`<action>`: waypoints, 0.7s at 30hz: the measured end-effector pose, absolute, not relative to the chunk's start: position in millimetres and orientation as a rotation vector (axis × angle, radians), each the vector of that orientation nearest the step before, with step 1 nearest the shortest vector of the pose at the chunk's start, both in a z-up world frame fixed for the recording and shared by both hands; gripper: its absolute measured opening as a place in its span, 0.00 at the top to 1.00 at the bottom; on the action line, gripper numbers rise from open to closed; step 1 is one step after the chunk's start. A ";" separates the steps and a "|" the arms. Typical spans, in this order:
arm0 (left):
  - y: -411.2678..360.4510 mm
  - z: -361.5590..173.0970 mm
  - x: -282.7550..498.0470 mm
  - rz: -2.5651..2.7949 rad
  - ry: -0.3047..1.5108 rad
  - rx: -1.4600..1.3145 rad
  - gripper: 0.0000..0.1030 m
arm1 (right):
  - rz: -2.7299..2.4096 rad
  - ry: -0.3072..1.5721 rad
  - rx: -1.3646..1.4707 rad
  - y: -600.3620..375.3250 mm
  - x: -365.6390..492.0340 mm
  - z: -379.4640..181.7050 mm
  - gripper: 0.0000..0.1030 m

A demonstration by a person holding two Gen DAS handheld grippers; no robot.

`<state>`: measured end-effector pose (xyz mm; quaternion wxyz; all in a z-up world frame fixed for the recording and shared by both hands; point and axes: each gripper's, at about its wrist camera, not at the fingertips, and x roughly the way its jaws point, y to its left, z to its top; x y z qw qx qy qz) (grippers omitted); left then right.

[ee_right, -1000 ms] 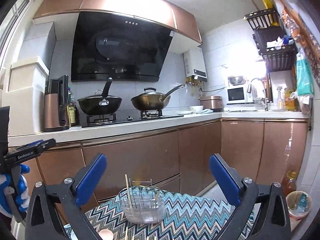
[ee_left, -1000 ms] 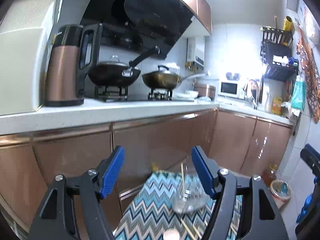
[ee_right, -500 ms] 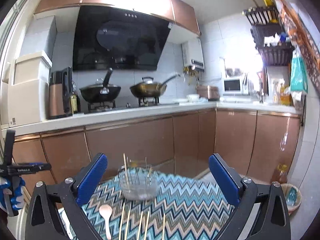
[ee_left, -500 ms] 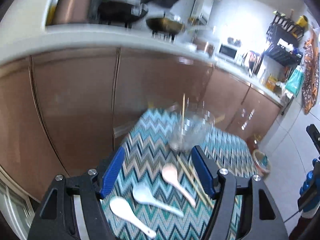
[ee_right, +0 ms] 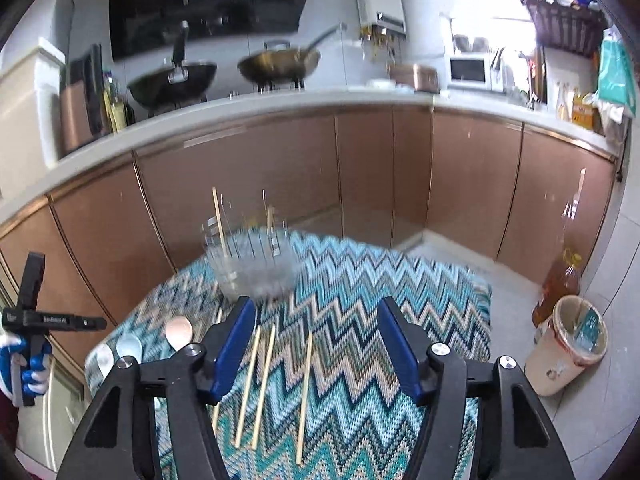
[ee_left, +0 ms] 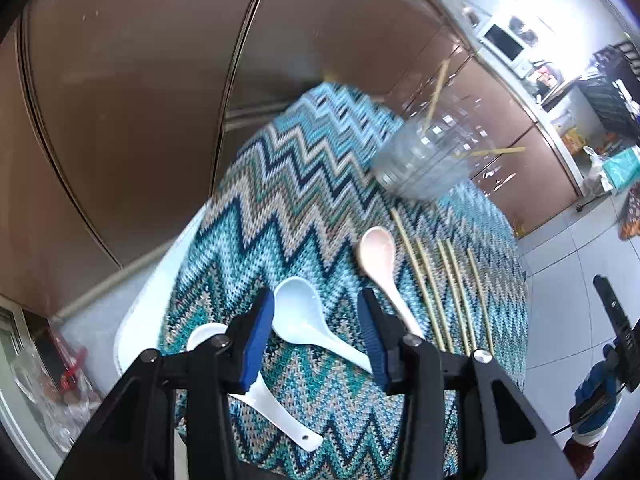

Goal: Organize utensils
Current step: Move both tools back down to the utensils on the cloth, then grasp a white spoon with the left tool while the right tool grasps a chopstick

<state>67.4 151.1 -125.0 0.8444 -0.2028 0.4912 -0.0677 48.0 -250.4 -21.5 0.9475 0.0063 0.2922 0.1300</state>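
Closing left claw (ee_left: 316, 332) (nothing pinched) straddling pale blue spoon (ee_left: 308, 322), bowl away, handle toward camera

3 spoons (ee_left: 304, 320), chopsticks (ee_left: 448, 292) flat, clear holder (ee_left: 424, 160)

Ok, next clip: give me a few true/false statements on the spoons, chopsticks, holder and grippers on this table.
1. Three spoons lie on the zigzag cloth. True: pink spoon, pale blue spoon, white spoon.
2. The clear holder is empty. False: chopsticks already stand in it.
3. The left gripper straddles the pale blue spoon. True; its jaws are closing.
4. The right gripper holds a chopstick. False: loose chopsticks lie below its closing jaws, ungripped.
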 end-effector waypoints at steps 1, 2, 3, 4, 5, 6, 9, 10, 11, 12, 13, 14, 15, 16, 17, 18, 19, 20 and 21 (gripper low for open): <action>153.0 -132.5 71.7 -0.140 1.057 -0.443 0.63 | 0.267 0.613 0.008 -248.9 52.2 -26.5 0.43; 154.5 -137.1 74.7 -0.137 1.072 -0.450 0.64 | 0.273 0.633 0.008 -247.2 56.0 -30.9 0.44; 155.4 -141.8 78.0 -0.134 1.085 -0.456 0.65 | 0.277 0.656 0.005 -245.8 60.6 -37.1 0.45; 155.8 -146.4 81.4 -0.132 1.099 -0.460 0.66 | 0.280 0.670 0.004 -245.4 64.1 -41.9 0.46; 156.2 -150.5 84.5 -0.131 1.111 -0.465 0.68 | 0.285 0.691 0.002 -244.5 68.6 -48.1 0.47; 156.2 -151.9 86.3 -0.130 1.119 -0.468 0.70 | 0.289 0.709 0.002 -243.8 72.8 -53.7 0.48; 155.9 -158.3 93.4 -0.127 1.140 -0.468 0.73 | 0.309 0.769 0.009 -242.7 85.6 -70.7 0.52; 156.1 -160.7 95.9 -0.127 1.147 -0.468 0.74 | 0.314 0.784 0.014 -242.4 90.0 -73.7 0.53; 156.0 -163.7 97.5 -0.124 1.156 -0.466 0.75 | 0.321 0.807 0.020 -242.5 95.9 -79.1 0.54; 155.6 -166.6 99.4 -0.122 1.166 -0.464 0.76 | 0.327 0.831 0.025 -242.6 102.2 -84.2 0.56; 155.8 -169.3 100.6 -0.122 1.174 -0.466 0.76 | 0.332 0.851 0.030 -242.5 107.2 -88.2 0.57; 155.9 -172.0 101.3 -0.125 1.180 -0.469 0.77 | 0.337 0.867 0.033 -242.6 111.8 -91.3 0.57; 155.3 -174.7 102.4 -0.125 1.186 -0.471 0.78 | 0.345 0.888 0.037 -242.4 117.1 -95.7 0.59; 155.2 -176.2 102.5 -0.126 1.190 -0.471 0.79 | 0.350 0.902 0.039 -242.1 121.1 -98.4 0.60; 155.1 -177.9 103.0 -0.128 1.195 -0.472 0.81 | 0.357 0.921 0.038 -241.2 126.5 -102.2 0.60; 155.0 -178.8 103.4 -0.128 1.197 -0.473 0.83 | 0.366 0.944 0.037 -240.0 132.3 -106.3 0.61; 155.2 -180.0 104.5 -0.130 1.201 -0.475 0.83 | 0.375 0.963 0.036 -238.6 137.0 -110.0 0.62; 155.0 -180.7 105.7 -0.130 1.202 -0.474 0.85 | 0.380 0.982 0.035 -237.4 141.9 -113.7 0.63; 154.4 -181.0 106.2 -0.129 1.203 -0.471 0.87 | 0.384 1.009 0.035 -236.1 148.6 -119.2 0.65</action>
